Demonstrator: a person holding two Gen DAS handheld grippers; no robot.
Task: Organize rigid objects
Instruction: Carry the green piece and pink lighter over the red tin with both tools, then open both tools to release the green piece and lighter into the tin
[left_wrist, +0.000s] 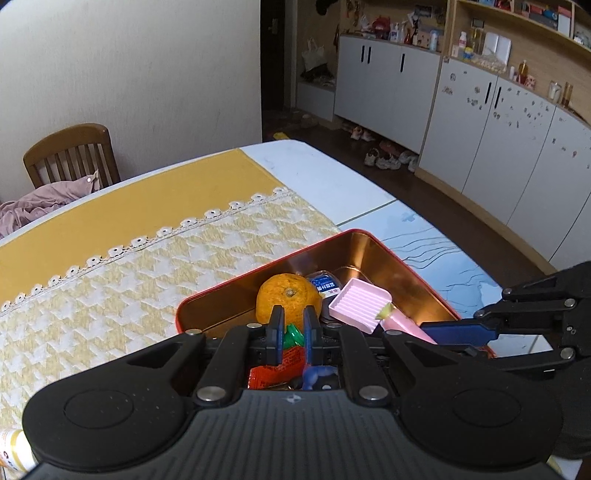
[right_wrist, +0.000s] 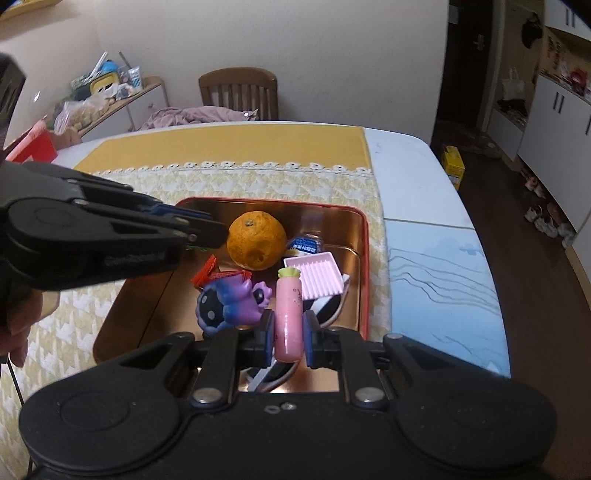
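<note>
A red-rimmed tin with a copper inside sits on the houndstooth cloth. In it lie an orange, a pink ribbed tray, a blue-purple toy figure, red packets and a blue-labelled packet. My right gripper is shut on a pink tube with a yellow-green cap, low over the tin's near side. My left gripper hangs over the tin's left part beside the orange. It is shut on a small green piece. The right gripper shows at the right of the left wrist view.
The table drops off at the right, with floor and white cabinets beyond. A wooden chair with pink cloth stands at the far side. A white tube lies near my left gripper's body. A yellow box lies on the floor.
</note>
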